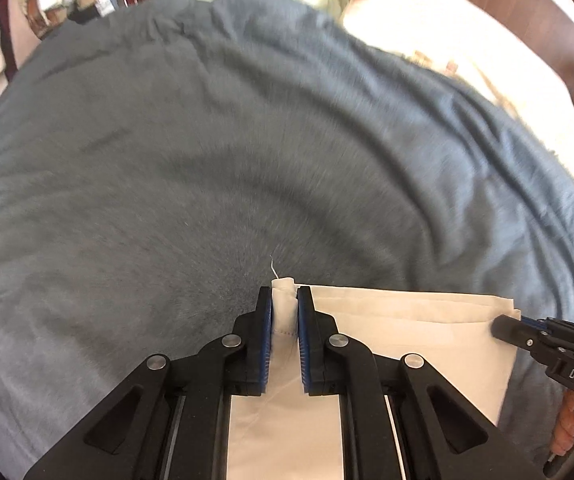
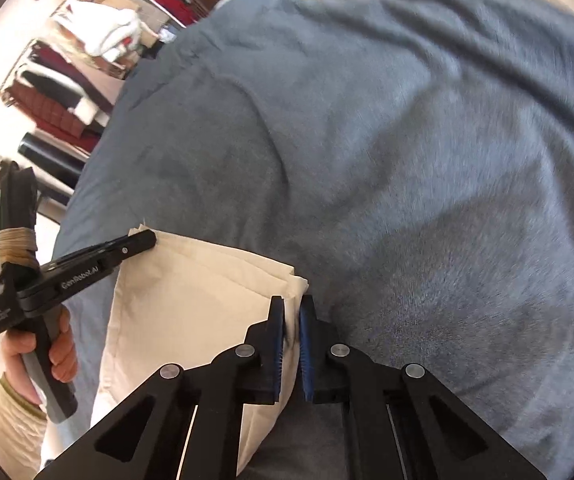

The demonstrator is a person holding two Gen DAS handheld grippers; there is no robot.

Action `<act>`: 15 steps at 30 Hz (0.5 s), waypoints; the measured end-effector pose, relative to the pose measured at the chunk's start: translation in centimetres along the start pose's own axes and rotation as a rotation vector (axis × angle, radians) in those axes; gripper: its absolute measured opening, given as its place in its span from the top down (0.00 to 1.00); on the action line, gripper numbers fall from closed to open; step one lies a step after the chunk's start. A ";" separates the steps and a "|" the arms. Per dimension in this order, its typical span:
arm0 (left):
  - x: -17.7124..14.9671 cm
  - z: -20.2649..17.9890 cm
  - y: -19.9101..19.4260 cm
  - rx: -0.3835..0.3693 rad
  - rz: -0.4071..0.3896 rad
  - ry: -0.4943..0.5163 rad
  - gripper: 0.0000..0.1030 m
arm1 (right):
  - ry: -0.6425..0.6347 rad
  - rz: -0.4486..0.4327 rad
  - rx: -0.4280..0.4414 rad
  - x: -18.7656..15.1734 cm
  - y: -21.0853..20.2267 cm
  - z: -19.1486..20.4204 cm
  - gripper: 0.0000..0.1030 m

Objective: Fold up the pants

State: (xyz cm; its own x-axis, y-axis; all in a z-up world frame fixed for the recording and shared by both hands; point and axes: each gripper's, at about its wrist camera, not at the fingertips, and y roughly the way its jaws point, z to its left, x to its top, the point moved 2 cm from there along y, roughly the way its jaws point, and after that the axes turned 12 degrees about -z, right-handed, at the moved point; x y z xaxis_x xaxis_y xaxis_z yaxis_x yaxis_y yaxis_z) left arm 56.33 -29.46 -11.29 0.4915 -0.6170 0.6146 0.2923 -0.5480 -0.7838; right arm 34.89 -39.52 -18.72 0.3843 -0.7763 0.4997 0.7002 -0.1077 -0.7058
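Where the left wrist camera looks down, the left gripper (image 1: 285, 300) is clamped on a corner of the cream pants (image 1: 407, 340), a bunch of cloth pinched between its blue pads (image 1: 267, 316). The pants lie folded in layers on a grey blanket (image 1: 207, 160). At the far corner the right gripper (image 1: 505, 326) touches the cloth edge. A pale pillow (image 1: 467, 48) lies beyond the blanket.

From the right wrist camera, the right gripper (image 2: 291, 316) is closed on the near corner of the pants (image 2: 191, 300), fingers almost together. The left gripper (image 2: 147, 240), held in a hand (image 2: 47, 356), grips the opposite corner. Stacked clothes (image 2: 99, 36) sit beside the bed.
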 end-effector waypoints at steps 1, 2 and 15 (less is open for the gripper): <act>-0.1 -0.1 -1.3 0.002 -0.019 0.000 0.88 | -0.003 -0.008 0.006 0.2 -0.5 0.3 0.92; 0.2 -0.3 -2.2 0.008 -0.033 0.001 0.88 | -0.012 -0.023 0.016 0.4 -1.4 0.8 0.92; -2.3 1.8 -15.1 0.128 -0.154 -0.073 0.88 | -0.317 -0.153 0.174 -0.5 -11.5 11.4 0.92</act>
State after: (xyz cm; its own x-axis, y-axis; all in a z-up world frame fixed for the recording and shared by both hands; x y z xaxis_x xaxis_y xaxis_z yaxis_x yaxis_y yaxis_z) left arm 52.23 -18.73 -1.01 0.4896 -0.4861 0.7238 0.4685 -0.5534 -0.6886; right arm 33.50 -30.79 -5.08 0.4151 -0.5259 0.7424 0.8450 -0.0797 -0.5289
